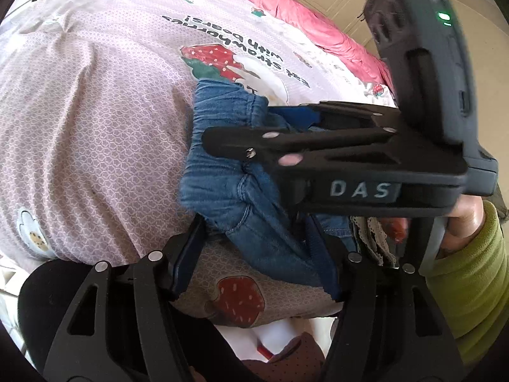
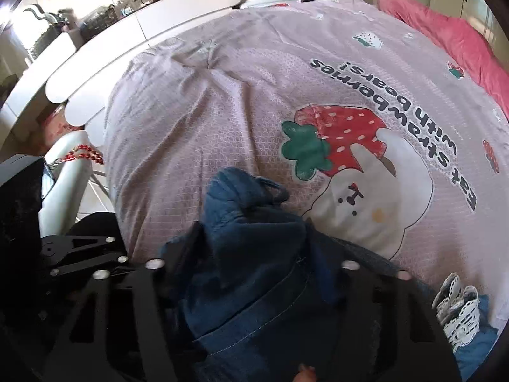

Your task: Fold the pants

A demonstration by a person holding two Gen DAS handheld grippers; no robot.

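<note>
Denim pants (image 1: 251, 191) lie bunched on the near part of a pink strawberry-print duvet (image 1: 95, 121), which covers the bed, with a red quilt (image 2: 451, 38) at its far right edge. Soft, limp and fairly heavy for cloth, they look likely to sag and slide unless caught at a thick seam or hem. Right gripper (image 1: 229, 137), reaching in from the right, is clamped on a gathered fold at the far end of the bundle. Left gripper (image 1: 254, 254) pinches the near strip of denim between its blue-padded fingers (image 1: 186, 254). A lace-trimmed garment (image 2: 458, 312) lies beside the pants at near right
</note>
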